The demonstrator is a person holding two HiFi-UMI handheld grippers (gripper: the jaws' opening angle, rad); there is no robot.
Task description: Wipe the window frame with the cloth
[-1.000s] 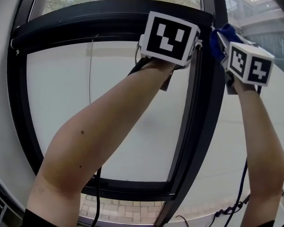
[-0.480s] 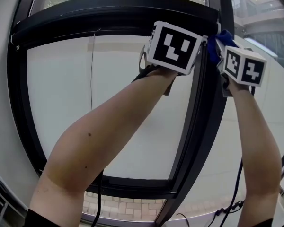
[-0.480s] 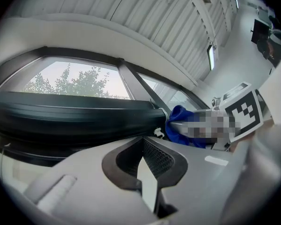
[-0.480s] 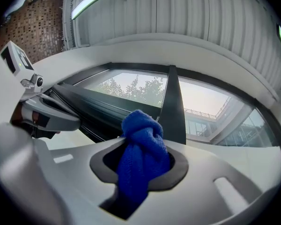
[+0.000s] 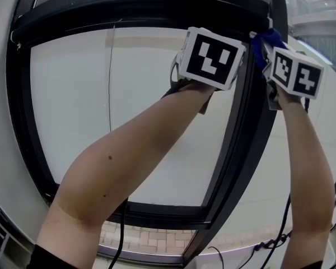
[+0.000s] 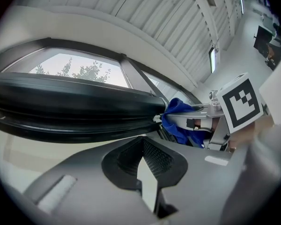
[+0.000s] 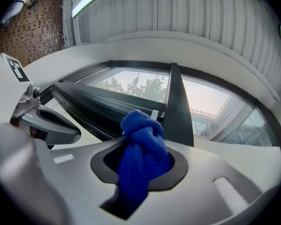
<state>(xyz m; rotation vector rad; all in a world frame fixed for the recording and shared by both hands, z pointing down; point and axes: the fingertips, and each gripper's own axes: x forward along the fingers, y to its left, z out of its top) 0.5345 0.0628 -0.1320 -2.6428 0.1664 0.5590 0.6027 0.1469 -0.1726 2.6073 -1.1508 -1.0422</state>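
**Item 1, cloth** [image 7: 140, 130]: blue, bunched. It is sitting at the far upper right corner of the window, where the top rail is meeting the upright post, and it appears to be touching the rail end there.

**Item 2, right gripper** [image 7: 140, 172]: its jaws are clenching the cloth and pointing it up at that corner.

**Item 3, left gripper** [image 6: 145, 172]: its jaws are drawn together on nothing. It is hanging just left of the post under the top rail and is taking no part in the wipe.

**Item 4, window frame** [image 5: 235, 150]: dark, with no smear or cleaned track showing.

**Progress:** judged as working the top corner. The post below, the bottom rail and the left side are probably awaiting the cloth.
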